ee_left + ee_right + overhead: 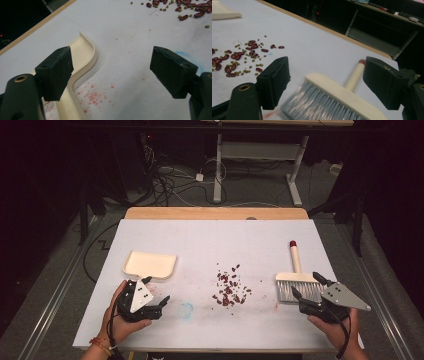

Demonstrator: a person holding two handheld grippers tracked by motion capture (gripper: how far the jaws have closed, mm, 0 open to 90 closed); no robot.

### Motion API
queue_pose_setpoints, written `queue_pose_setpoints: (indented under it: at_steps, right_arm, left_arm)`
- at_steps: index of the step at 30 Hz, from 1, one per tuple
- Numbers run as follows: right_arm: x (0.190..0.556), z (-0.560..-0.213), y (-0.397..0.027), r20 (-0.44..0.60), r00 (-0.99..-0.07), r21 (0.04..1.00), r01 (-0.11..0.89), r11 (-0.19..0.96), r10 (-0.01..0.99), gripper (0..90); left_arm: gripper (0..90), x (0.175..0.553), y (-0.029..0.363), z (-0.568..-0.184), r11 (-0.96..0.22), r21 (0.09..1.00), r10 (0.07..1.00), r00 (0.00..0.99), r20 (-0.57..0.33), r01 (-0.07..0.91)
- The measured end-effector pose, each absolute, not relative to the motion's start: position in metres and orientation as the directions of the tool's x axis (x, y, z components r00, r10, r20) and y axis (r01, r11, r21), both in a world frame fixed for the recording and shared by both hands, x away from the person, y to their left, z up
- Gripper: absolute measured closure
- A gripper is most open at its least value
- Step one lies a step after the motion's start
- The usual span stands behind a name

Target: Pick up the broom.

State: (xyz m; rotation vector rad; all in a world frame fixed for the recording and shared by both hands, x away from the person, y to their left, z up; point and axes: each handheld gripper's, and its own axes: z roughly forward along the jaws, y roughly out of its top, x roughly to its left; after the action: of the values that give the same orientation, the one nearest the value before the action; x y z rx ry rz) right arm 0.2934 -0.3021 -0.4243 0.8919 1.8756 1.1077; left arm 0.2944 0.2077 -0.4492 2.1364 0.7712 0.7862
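A: Where does the brush [297, 282] sit?
B: At about four o'clock on the white table [210, 235], bristles toward the person, its cream handle pointing to twelve with a red tip. The right gripper [307, 285] hovers just over the bristles, jaws wide apart, nothing clamped. In the right gripper view the brush head lies between and below the two black jaws.

A: And the dustpan [150, 265]?
B: At about nine o'clock, cream, lying flat. The left gripper [156, 291] is just beside its near edge, toward six, jaws also spread, holding nothing. In the left gripper view one jaw stands over the pan's curved rim; the other is over bare table.

A: The beans [230, 287]?
B: Scattered near the centre, red ones with small green ones among them, between pan and brush, well apart from both grippers.
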Motion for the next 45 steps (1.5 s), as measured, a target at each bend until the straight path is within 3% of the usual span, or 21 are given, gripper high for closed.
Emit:
queue_pose_setpoints:
  at_steps: [9, 17, 25, 34, 37, 40, 45]
  right_arm:
    - [0.294, -0.423, -0.304, -0.27, -0.447, 0.902, 0.191, 0.386, 0.853, 22.2]
    - [0.31, -0.417, -0.304, -0.259, -0.428, 0.87, 0.287, 0.401, 0.866, 25.4]
    - [0.362, -0.404, -0.309, -0.16, -0.4, 0.82, 0.455, 0.347, 0.902, 28.5]
    - [0.436, -0.422, -0.313, -0.062, -0.327, 0.667, 0.689, 0.283, 0.943, 35.5]
    - [0.453, -0.431, -0.315, -0.07, -0.291, 0.621, 0.736, 0.269, 0.954, 37.7]
    - [0.471, -0.439, -0.32, -0.002, -0.259, 0.569, 0.794, 0.214, 0.966, 39.5]
    - [0.484, -0.448, -0.318, -0.008, -0.252, 0.513, 0.83, 0.22, 0.968, 43.2]
  left_arm:
    - [18.0, 0.293, 0.205, -0.45, -0.573, 0.773, 0.705, 0.645, 0.296, 0.272]
    - [18.0, 0.292, 0.202, -0.452, -0.586, 0.763, 0.692, 0.658, 0.297, 0.273]
    - [18.0, 0.293, 0.2, -0.453, -0.597, 0.754, 0.682, 0.669, 0.296, 0.274]
    - [18.0, 0.293, 0.198, -0.455, -0.608, 0.744, 0.674, 0.676, 0.298, 0.277]
    - [18.0, 0.293, 0.198, -0.455, -0.608, 0.744, 0.672, 0.679, 0.296, 0.278]
    - [18.0, 0.293, 0.196, -0.456, -0.616, 0.737, 0.663, 0.689, 0.294, 0.278]
    - [18.0, 0.293, 0.196, -0.456, -0.62, 0.734, 0.658, 0.693, 0.294, 0.277]
